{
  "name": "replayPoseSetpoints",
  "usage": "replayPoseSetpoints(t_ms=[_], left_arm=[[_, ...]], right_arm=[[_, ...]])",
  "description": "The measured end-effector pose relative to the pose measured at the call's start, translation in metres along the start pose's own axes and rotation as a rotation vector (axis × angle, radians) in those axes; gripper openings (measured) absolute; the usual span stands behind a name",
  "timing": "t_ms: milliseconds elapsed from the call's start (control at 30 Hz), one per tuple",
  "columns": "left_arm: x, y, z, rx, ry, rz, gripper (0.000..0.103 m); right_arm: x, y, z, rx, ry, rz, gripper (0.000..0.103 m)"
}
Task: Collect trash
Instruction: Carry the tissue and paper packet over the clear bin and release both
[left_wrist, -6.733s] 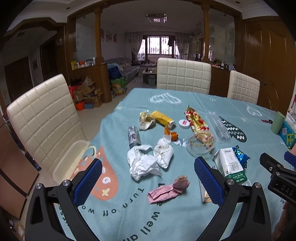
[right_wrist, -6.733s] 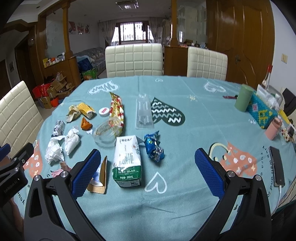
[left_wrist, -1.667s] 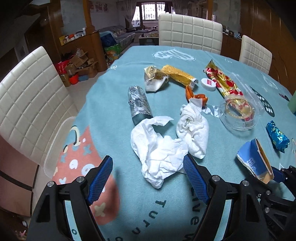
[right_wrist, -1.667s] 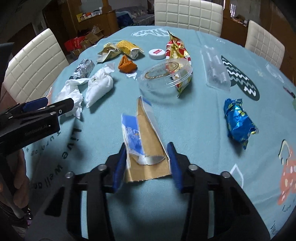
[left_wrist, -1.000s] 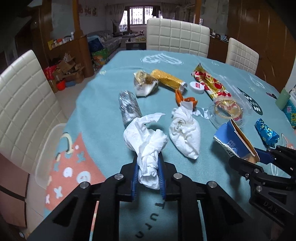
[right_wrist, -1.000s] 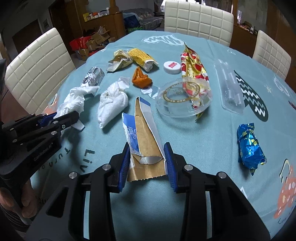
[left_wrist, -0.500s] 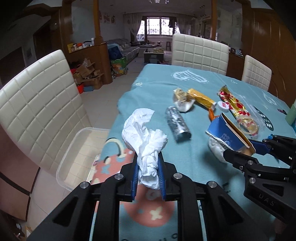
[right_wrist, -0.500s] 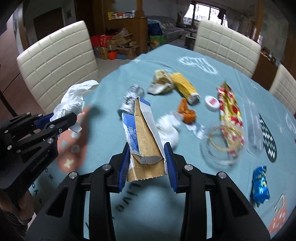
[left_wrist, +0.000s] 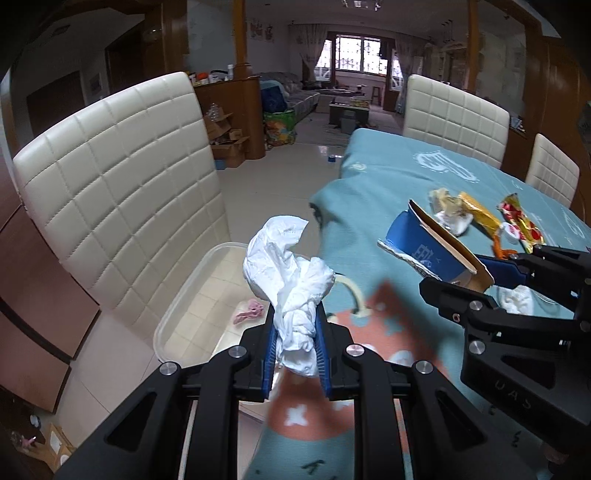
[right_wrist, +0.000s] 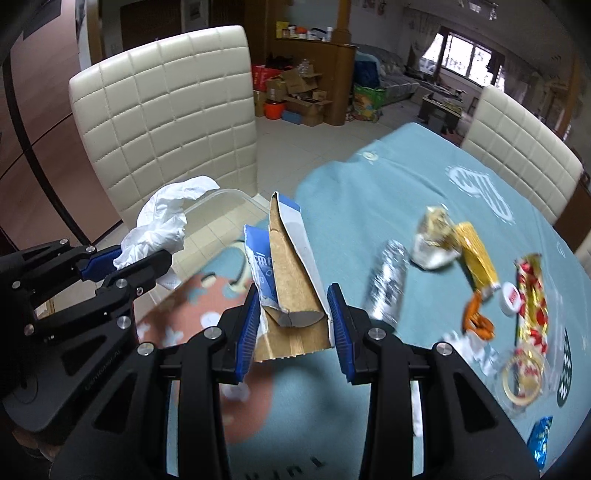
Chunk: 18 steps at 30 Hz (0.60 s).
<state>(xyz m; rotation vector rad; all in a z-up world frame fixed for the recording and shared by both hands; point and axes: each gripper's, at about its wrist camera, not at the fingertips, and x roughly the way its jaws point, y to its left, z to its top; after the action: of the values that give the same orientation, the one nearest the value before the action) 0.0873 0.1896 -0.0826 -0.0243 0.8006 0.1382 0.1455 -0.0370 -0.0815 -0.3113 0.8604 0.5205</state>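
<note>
My left gripper (left_wrist: 296, 334) is shut on a crumpled white tissue (left_wrist: 291, 269), held in the air over the table's left edge. Just beyond and below it a clear plastic bin (left_wrist: 177, 310) rests on a white chair seat, with a pink scrap (left_wrist: 248, 312) inside. My right gripper (right_wrist: 294, 314) is shut on a torn blue-and-brown cardboard box (right_wrist: 286, 266), also lifted above the table. In the right wrist view the left gripper (right_wrist: 136, 254) with the tissue (right_wrist: 162, 225) is to the left, near the bin's rim (right_wrist: 225, 192).
The teal tablecloth (right_wrist: 388, 199) carries a silver foil roll (right_wrist: 386, 286), a yellow wrapper (right_wrist: 474, 256), a red-gold wrapper (right_wrist: 530, 291), a white cap (right_wrist: 511, 297), an orange scrap (right_wrist: 478, 319) and a blue wrapper (right_wrist: 539, 439). White quilted chairs (left_wrist: 122, 177) stand around the table.
Both grippers have swung left with their loads, off the middle of the table toward its left edge. The bin on the chair now lies close ahead of the tissue.
</note>
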Motion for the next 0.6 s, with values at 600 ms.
replayPoseSetpoints(t_ms=[600], left_arm=[[0.045, 0.059, 0.027, -0.057, -0.003, 0.100, 0.048]], right_arm=[[0.062, 0.018, 0.052, -0.044, 0.006, -0.025, 0.044]])
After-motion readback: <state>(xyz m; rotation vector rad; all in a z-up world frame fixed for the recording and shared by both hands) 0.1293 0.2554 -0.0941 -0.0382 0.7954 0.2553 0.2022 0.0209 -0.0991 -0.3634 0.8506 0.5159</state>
